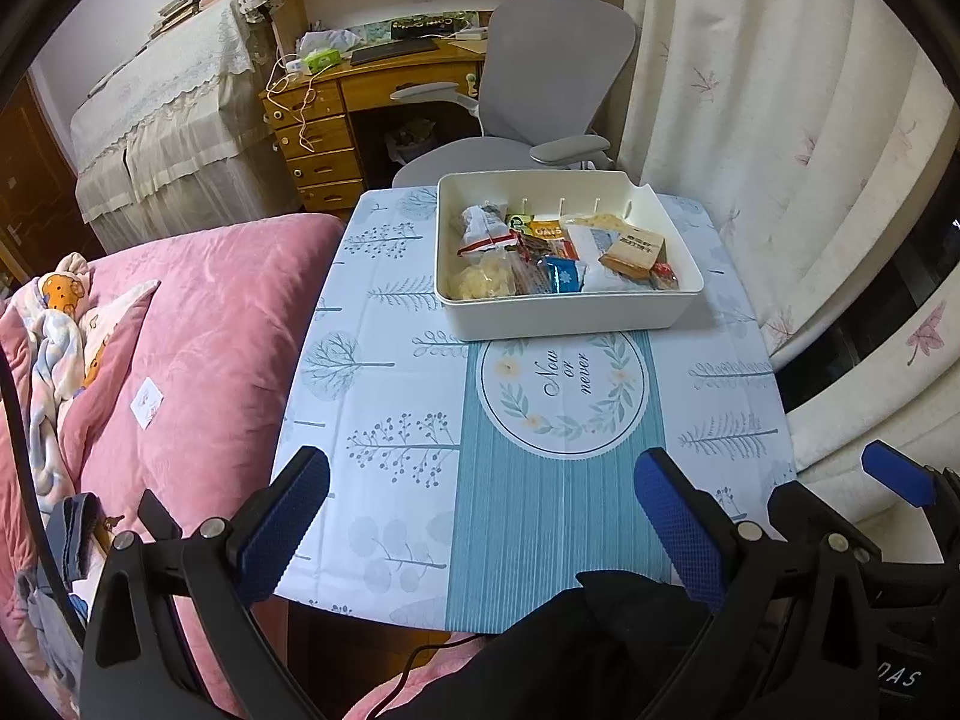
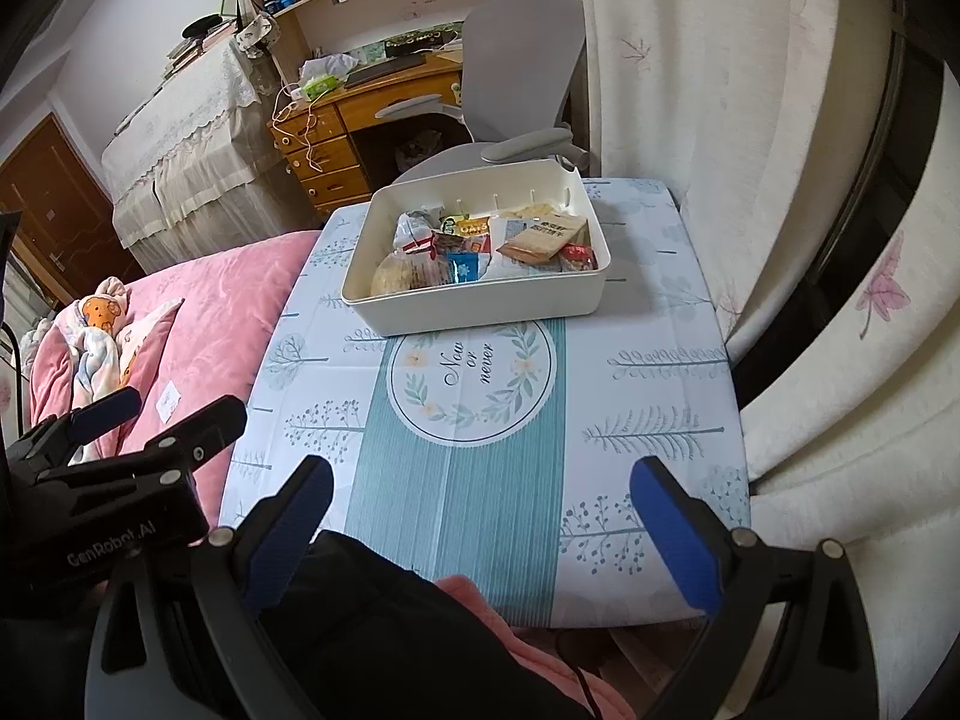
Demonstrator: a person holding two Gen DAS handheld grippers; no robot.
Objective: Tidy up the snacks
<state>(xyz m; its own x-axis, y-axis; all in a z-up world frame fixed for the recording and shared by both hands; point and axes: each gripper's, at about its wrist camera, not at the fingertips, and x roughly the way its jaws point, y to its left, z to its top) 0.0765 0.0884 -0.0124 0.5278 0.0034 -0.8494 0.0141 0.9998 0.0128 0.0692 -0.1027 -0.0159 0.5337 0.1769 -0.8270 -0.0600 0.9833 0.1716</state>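
**Left wrist view: snacks all boxed, both tools idle**

Left wrist view shows the left tool (image 1: 480, 516) spread wide with nothing between its blue pads, hovering at the near edge of the counter (image 1: 384, 372) under its tree-print cloth. The cream rectangular plastic box (image 1: 564, 312) sits at the counter's far end, well apart from both tools, and holds the mixed snack packets (image 1: 558, 258). The right tool (image 2: 480, 516) likewise gapes, gripping nothing. No packet lies outside the box, so the sorting looks finished or nearly so. For any tidying inside, I would reach straight forward over the round printed mat (image 1: 564, 390), descend vertically, and pinch one wrapper's edge without nudging the box wall.
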